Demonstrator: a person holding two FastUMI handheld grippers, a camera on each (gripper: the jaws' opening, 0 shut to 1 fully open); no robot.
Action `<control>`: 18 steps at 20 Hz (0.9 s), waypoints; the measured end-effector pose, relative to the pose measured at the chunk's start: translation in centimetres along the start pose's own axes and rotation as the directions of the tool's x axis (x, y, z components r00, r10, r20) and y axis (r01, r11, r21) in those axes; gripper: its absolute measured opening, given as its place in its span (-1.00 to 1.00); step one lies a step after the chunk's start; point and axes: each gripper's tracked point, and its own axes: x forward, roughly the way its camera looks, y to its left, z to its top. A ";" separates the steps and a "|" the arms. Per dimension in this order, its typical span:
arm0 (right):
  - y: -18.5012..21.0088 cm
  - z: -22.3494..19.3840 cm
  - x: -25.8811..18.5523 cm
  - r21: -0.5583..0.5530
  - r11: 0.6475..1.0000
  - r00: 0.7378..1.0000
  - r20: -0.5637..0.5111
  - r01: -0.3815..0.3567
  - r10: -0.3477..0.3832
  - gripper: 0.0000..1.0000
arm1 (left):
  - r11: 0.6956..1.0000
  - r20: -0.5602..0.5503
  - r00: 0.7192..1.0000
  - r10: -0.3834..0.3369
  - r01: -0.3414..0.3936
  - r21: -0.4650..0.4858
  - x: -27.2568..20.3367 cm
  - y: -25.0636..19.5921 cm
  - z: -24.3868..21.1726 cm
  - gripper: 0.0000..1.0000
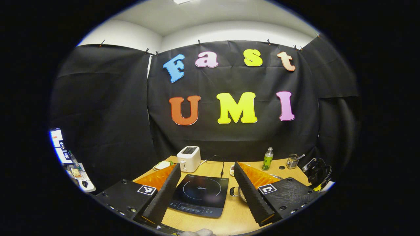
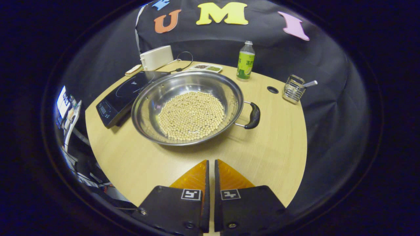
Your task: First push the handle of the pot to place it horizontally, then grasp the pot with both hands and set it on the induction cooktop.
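A wide steel pot (image 2: 151, 98) holding pale beans (image 2: 192, 114) sits on the wooden table, its black side handle (image 2: 254, 115) pointing right in the right gripper view. The black induction cooktop (image 2: 121, 93) lies just left of the pot, touching or slipped under its rim. My right gripper (image 2: 211, 164) is shut and empty, low over the table in front of the pot. In the left gripper view my left gripper (image 1: 207, 172) stands open above the cooktop (image 1: 200, 195); a sliver of the pot (image 1: 242, 193) and a handle (image 1: 232, 191) show beside its right finger.
At the back stand a white toaster (image 2: 157, 57), a green bottle (image 2: 246, 61), a small dish of spices (image 2: 206, 67) and a wire holder (image 2: 293, 88) with a utensil. A cable hole (image 2: 272, 89) is in the tabletop. The table (image 2: 272, 150) edge curves round near me.
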 end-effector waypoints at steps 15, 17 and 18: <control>3.3 0.8 -14.4 0.215 0.951 0.929 0.247 0.224 -0.275 1.00 | 0.967 -0.097 0.962 -0.255 0.253 -0.027 1.8 -1.9 -8.0 0.92; 2.5 1.1 -13.5 0.229 0.948 0.933 0.234 0.220 -0.273 1.00 | 0.964 -0.127 0.956 -0.266 0.264 -0.037 3.3 -3.3 -9.4 0.93; 2.0 1.3 -12.8 0.243 0.947 0.937 0.223 0.212 -0.267 1.00 | 0.963 -0.139 0.953 -0.270 0.266 -0.051 4.2 -4.1 -10.3 0.94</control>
